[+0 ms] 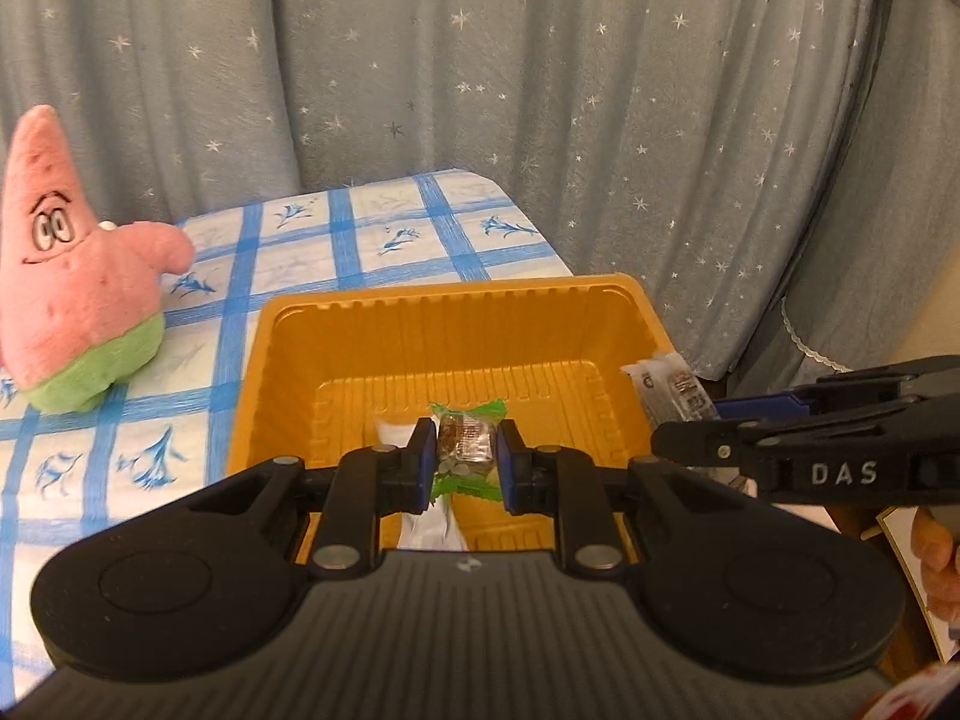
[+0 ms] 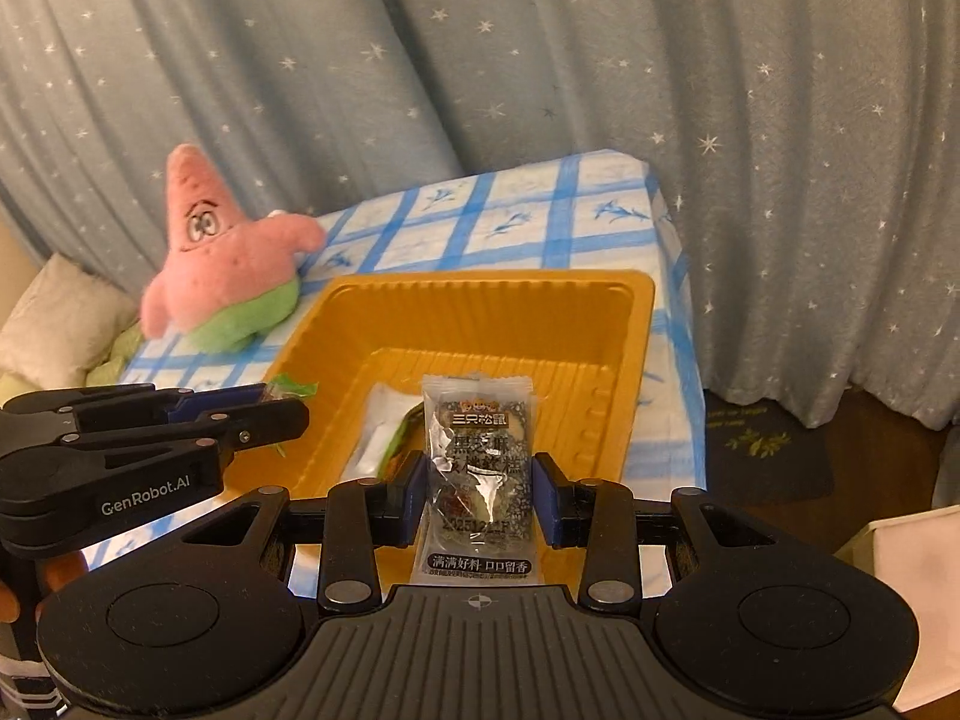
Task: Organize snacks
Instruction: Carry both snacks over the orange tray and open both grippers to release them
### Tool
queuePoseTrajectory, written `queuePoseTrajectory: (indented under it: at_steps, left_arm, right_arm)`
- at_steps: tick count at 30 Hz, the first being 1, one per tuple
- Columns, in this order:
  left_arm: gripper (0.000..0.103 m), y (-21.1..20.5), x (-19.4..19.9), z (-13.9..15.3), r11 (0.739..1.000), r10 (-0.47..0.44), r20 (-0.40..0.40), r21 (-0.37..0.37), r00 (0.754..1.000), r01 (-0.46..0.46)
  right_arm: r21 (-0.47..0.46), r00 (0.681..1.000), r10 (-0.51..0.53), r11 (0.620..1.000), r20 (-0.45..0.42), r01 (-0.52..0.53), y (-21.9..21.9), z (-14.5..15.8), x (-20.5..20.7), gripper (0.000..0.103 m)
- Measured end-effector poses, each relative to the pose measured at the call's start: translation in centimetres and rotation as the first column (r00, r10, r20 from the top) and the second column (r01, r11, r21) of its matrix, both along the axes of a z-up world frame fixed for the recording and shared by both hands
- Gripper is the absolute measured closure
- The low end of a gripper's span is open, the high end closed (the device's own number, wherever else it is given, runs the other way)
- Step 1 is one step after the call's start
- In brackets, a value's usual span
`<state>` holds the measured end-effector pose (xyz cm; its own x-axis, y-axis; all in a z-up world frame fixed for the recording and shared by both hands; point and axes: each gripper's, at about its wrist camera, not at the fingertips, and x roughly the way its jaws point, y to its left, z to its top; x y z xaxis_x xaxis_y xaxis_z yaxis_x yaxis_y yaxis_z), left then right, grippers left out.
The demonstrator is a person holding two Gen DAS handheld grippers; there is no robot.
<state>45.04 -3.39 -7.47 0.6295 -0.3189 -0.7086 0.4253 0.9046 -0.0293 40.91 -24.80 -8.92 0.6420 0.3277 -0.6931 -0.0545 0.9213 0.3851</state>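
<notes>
L gripper (image 1: 465,456) clamps green-wrapped candy (image 1: 467,441); R gripper (image 2: 482,495) clamps dark snack pack (image 2: 478,468). Both over near side of orange tray (image 2: 624,354). White packet (image 2: 375,438) already in tray; drops pending.

A tray (image 2: 636,324) sits on the table (image 2: 540,210), a plush toy (image 2: 228,264) beside its left.

A grey-blue star-printed curtain (image 1: 600,90) hangs behind a table with a blue-checked cloth (image 1: 384,234) (floral motifs in the squares); dark floor (image 2: 888,450) at right.
</notes>
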Motion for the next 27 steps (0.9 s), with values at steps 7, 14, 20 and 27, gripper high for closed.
queuePoseTrajectory:
  at_steps: [7,14,20,27]
  left_arm:
    - [0.084,-1.2,2.4,-1.4,1.000,-0.003,-0.023,0.023,1.000,0.003]
    - [0.084,-1.5,3.7,-2.4,0.999,-0.002,-0.038,0.034,0.999,0.004]
    - [0.084,-1.7,4.2,-2.7,0.999,-0.002,-0.041,0.035,0.999,0.003]
    - [0.084,-1.7,4.4,-3.0,0.999,-0.002,-0.047,0.038,0.999,0.003]
  right_arm:
    - [-0.042,1.000,-0.005,0.999,-0.029,0.004,0.0,-1.6,3.2,0.066]
    - [-0.076,0.999,0.001,0.997,-0.037,-0.003,0.1,-2.5,5.3,0.066]
    - [-0.092,0.999,0.001,0.996,-0.033,-0.004,0.0,-3.1,6.4,0.065]
    - [-0.075,1.000,-0.008,0.997,-0.014,0.007,-0.4,-2.8,6.6,0.066]
